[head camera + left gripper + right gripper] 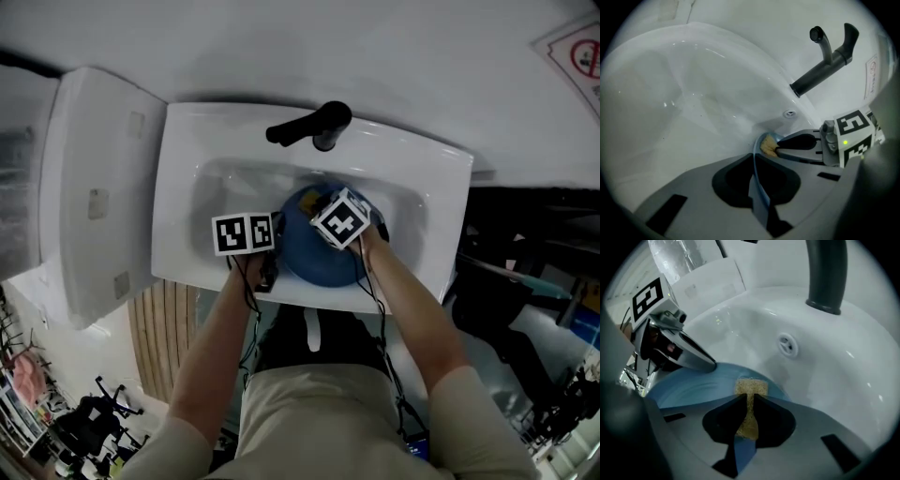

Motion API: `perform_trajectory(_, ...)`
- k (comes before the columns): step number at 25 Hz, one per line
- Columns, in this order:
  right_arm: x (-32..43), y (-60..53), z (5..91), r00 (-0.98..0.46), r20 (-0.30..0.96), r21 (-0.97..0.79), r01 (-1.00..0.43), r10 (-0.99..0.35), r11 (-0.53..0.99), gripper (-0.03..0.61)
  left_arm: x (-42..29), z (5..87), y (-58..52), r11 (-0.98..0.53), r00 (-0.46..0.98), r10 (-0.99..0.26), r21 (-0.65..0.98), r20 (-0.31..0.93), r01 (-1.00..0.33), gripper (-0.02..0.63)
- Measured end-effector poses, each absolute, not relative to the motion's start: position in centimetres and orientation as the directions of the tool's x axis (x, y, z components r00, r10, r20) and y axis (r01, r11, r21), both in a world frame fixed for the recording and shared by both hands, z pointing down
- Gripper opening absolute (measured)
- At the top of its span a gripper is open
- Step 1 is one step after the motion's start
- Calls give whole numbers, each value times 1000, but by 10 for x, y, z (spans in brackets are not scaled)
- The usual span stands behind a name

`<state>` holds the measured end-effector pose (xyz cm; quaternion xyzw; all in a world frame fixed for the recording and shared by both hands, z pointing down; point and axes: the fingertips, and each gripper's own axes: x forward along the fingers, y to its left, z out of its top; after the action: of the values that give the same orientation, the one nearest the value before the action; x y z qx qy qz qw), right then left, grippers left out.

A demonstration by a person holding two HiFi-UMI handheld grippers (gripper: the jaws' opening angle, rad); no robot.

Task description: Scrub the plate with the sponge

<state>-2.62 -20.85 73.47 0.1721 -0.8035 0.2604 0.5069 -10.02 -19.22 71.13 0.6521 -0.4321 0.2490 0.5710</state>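
Inside the white sink, the left claw is clenched on the rim of the blue plate, held edge-on between its jaws, while the right claw grasps the yellow sponge, whose far end lies against the plate's face just ahead of its tips.

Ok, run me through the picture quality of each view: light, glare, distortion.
Head view: soft, even light, the white sink nearly washed out. Left gripper view: strong fisheye bend, black corners, faint glare streaks on the sink, the left claw shadowed and soft. Right gripper view: same bend, the faucet looming dark, small highlights on the sink rim, the sponge fairly sharp.
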Motion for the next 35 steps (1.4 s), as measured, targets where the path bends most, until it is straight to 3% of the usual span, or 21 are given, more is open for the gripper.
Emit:
perform_trajectory(4,23,-211,741,-278,960,-137,-533,-21,835,55,-106,709,-194,17,493,-294,520,819,-854,23)
perform_trajectory(7,55,-184,733,-260,963,-203,-526,71,826,57,-107,707,-194,21,497,-303,527,813,-850,25)
perform_trajectory(13,56,-111,686,-319,904,-400,-399,284,825,57,-105,707,-192,6,494,-295,518,818,-855,25)
perform_trajectory(20,-20,-72,651,-528,753,-583,-258,393,771,58,-107,709,-190,31,495,-272,522,825,-853,25)
perform_trajectory(30,-83,-142,685,-648,737,-523,-367,192,769,60,-118,706,-190,57,473,-281,506,835,-861,26)
perform_trajectory(35,-76,-185,708,-622,782,-435,-497,41,751,58,-122,706,-191,51,457,-289,490,841,-870,26)
